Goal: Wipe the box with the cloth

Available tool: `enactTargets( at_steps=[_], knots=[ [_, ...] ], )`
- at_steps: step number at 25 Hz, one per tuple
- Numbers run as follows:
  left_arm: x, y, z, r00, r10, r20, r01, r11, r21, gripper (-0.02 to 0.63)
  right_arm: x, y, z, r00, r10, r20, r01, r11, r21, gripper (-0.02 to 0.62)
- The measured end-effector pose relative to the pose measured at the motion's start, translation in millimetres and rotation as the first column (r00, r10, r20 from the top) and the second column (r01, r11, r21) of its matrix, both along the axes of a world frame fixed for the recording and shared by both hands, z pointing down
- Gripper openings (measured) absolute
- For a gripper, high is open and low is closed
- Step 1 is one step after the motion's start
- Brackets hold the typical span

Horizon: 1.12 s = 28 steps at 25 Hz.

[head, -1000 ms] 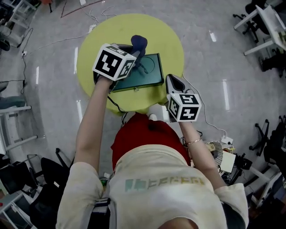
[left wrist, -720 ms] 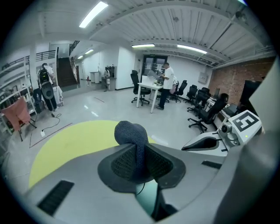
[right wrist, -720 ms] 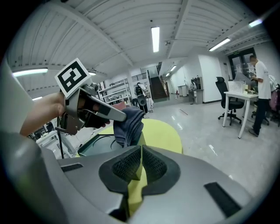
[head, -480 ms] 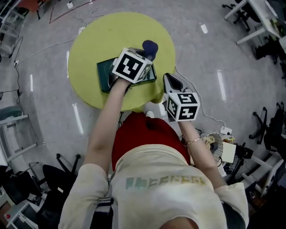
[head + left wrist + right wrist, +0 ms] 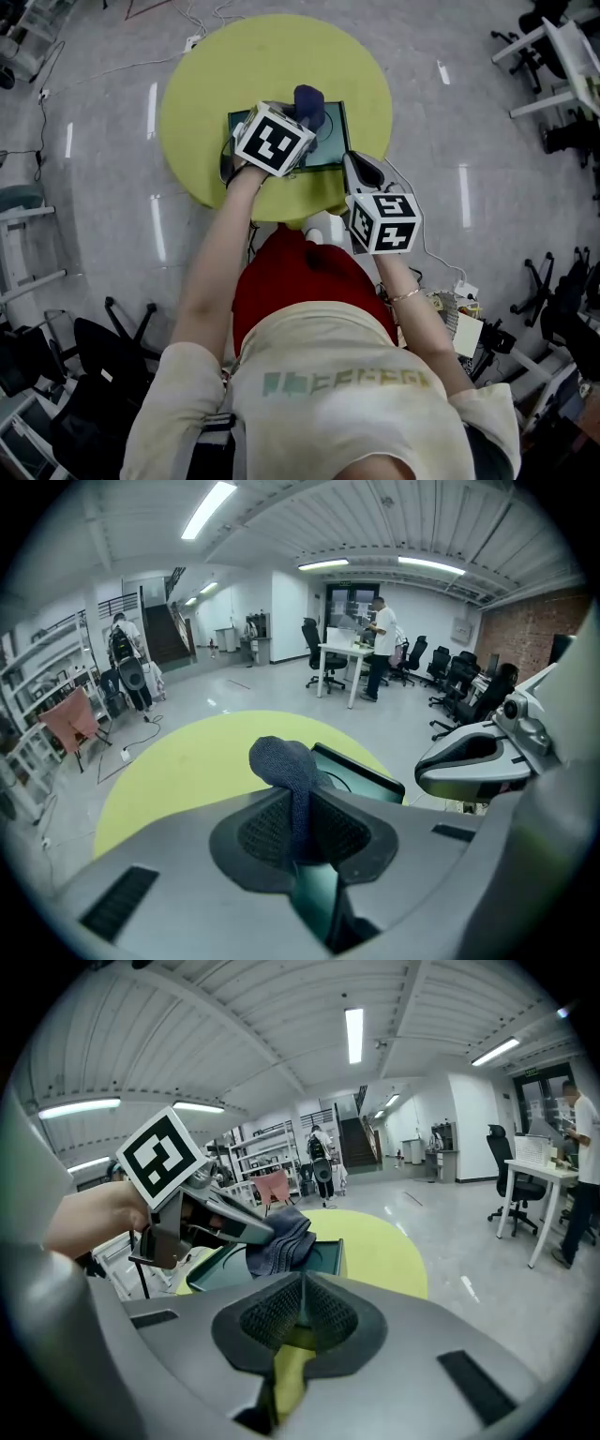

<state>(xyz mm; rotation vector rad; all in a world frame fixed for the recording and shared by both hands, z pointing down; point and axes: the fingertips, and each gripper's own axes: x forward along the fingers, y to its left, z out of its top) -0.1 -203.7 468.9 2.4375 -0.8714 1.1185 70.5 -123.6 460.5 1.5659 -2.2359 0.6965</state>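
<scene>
A dark green box [image 5: 330, 148] lies flat on the round yellow table [image 5: 216, 75]. My left gripper [image 5: 302, 120] hovers over the box, shut on a dark blue cloth [image 5: 309, 101] that bulges out past its tips at the box's far edge. In the left gripper view the cloth [image 5: 281, 761] is pinched between the pads [image 5: 258, 832], with the box [image 5: 361, 772] just beyond. My right gripper [image 5: 360, 164] is off the box's right near corner, shut on nothing. Its own view shows the left gripper [image 5: 267, 1232], the cloth [image 5: 286, 1239] and the box [image 5: 326, 1260].
The table edge [image 5: 309, 214] is close to the person's body. Cables [image 5: 436, 253] trail over the grey floor. Office chairs [image 5: 562, 141] and desks ring the room. People stand at a far desk [image 5: 380, 649].
My left gripper has carried the cloth from the box's left part toward its right, along the far edge. The right gripper has stayed beside the box.
</scene>
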Motion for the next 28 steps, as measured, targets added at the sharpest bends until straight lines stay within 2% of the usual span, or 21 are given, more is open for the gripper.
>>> enactTargets(
  at_steps=[15,23,28],
  knots=[
    [-97,3,2,0.983,-0.168,0.074,0.166,0.985,0.038,0.071,-68,-4,2,0.988,-0.157,0.001,0.157,0.987,-0.01,0.038],
    [-135,8,-2,0.965,-0.257,0.051,0.253,0.965,0.07,0.071,-93,-1,4,0.975,-0.22,0.009,0.22,0.975,-0.011,0.038],
    [-155,13,-17,0.941,-0.336,0.037,0.33,0.937,0.116,0.071,-96,5,3,0.972,-0.236,0.014,0.236,0.972,-0.005,0.038]
  ],
)
